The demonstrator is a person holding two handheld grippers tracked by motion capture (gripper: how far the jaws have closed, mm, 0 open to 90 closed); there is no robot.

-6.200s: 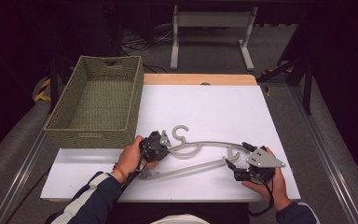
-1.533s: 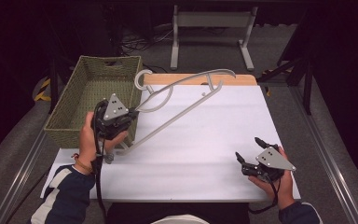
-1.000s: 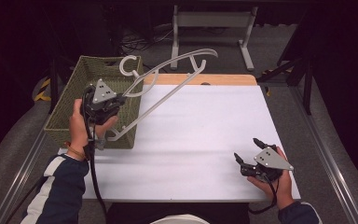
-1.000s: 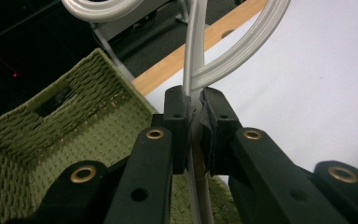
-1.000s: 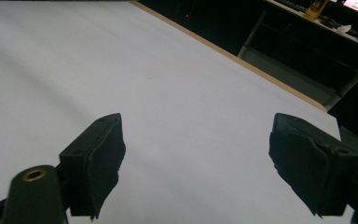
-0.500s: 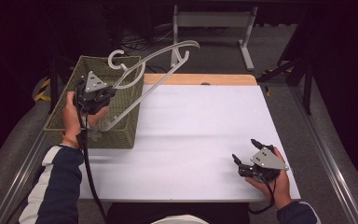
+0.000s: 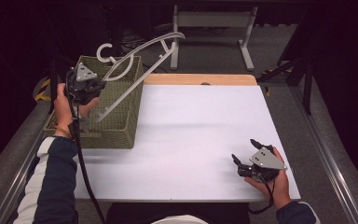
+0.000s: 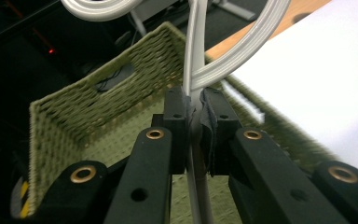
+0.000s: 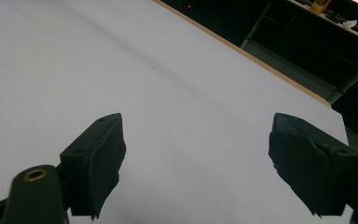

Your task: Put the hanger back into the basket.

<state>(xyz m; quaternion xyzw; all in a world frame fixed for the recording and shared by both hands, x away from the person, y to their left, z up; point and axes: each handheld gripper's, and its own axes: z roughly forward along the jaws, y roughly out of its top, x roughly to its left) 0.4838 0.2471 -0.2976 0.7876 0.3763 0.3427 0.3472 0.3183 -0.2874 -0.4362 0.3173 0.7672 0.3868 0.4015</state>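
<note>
High view: the left gripper (image 7: 89,88), held in the person's left hand (image 7: 65,109), is raised over the near part of a green woven basket (image 7: 121,126) that stands at the left edge of the white desk (image 7: 200,121). Its fingers are closed on a grey plastic clothes hanger (image 7: 135,56), which is clear of the desk and tilted: the hook (image 7: 105,50) points up and away above the basket's far rim, one arm reaches to the right beyond the basket toward the far side of the desk, and the straight lower bar slants down to the gripper across the basket's right wall. A black cable (image 7: 85,172) trails from the gripper along the sleeve (image 7: 51,182). Left gripper view: the two black fingers (image 8: 177,126) pinch the hanger (image 8: 193,70) at a narrow point where its curved strips meet, with the basket (image 8: 74,112) open below and behind and the desk (image 8: 326,84) to the right. The right gripper (image 7: 247,163) rests low near the front right corner of the desk in the right hand (image 7: 275,184), well apart from the hanger and basket. Right gripper view: its fingers (image 9: 98,154) stand wide apart, with bare white desk (image 9: 168,93) between them.
</note>
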